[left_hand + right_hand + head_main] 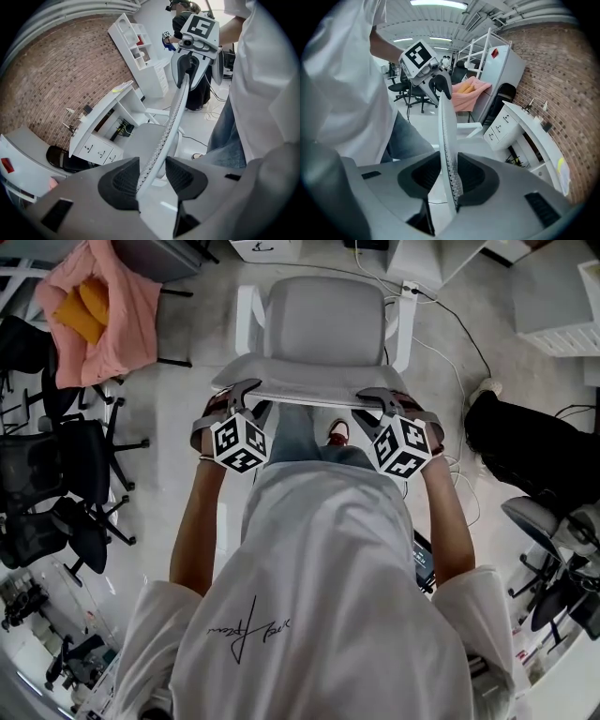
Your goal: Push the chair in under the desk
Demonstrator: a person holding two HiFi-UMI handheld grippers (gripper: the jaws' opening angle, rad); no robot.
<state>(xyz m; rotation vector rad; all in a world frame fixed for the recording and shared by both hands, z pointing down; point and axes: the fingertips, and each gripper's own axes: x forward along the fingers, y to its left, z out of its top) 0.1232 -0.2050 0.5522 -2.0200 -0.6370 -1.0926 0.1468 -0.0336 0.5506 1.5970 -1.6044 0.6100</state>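
Observation:
A white office chair with a grey seat (323,320) stands right in front of me, its backrest's top edge (309,395) running between both grippers. My left gripper (246,401) straddles that edge (164,136): the mesh lies against one pad (123,182), while a gap shows at the other pad (182,176). At the other end my right gripper (380,407) is shut on the backrest (446,140), with both pads against it. The white desk (101,115) with drawers stands against the brick wall beyond the chair and also shows as the desk (536,136) in the right gripper view.
Black office chairs (56,484) crowd the left. A pink cloth (103,306) hangs at the back left. Cables (450,343) trail over the floor on the right, near a person in black (525,446). A white shelf unit (136,42) stands beside the desk.

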